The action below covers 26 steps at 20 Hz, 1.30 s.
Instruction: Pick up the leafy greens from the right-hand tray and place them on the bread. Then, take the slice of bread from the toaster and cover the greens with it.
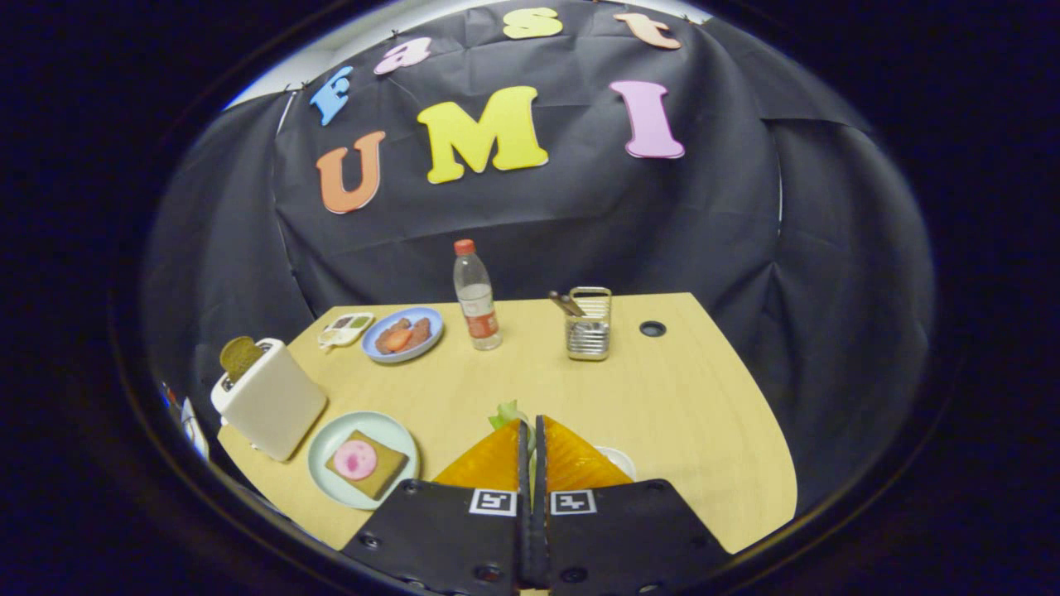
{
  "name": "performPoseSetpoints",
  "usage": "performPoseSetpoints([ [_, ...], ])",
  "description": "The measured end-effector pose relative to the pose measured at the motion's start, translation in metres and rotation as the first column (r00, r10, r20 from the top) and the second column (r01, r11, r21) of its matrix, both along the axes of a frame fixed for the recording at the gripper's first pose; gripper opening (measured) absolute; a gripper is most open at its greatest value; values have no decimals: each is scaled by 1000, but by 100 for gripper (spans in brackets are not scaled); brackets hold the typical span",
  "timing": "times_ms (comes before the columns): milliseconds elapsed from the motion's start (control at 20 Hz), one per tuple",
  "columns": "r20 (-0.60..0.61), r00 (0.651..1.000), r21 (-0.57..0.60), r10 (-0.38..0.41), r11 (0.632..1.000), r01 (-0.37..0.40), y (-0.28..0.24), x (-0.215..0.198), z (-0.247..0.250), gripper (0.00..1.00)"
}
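My gripper (531,424) is shut on the leafy greens (507,412); a pale green leaf pokes out just past the fingertips. Right behind the fingers a sliver of the white right-hand tray (619,458) shows. To the left of the fingers a pale green plate (331,443) holds a slice of bread (369,465) with a pink round slice of meat (355,459) on top. Further left stands a white toaster (272,399) with a brown bread slice (240,356) sticking up from its slot.
Beyond the fingers on the wooden table (687,397) stand a water bottle (477,295) and a metal utensil holder (589,324). A blue plate of food (403,334) and a small divided dish (346,329) sit at the far left. A cable hole (652,329) lies at the far right.
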<state>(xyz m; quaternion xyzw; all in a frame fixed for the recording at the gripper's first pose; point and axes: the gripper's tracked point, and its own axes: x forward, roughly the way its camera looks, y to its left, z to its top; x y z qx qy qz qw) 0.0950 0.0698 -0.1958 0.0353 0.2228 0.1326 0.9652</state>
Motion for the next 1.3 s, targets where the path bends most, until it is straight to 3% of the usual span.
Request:
performPoseSetpoints([
  [350, 18, 988, 25, 152, 988, -153, 147, -38, 34, 0],
  [550, -23, 973, 78, 228, 971, -226, 233, -56, 20, 0],
  [700, -90, 964, 154, 252, 959, -236, 277, -55, -2, 0],
  [850, -181, 955, 249, 235, 950, -187, 293, -56, -31, 0],
  [950, -221, 954, 253, 203, 956, -145, 285, -46, -51, 0],
  [1100, -235, 959, 214, 159, 971, -108, 264, -33, -69, 0],
  [1300, -217, 967, 99, 136, 988, -117, 239, -18, -90, 0],
])
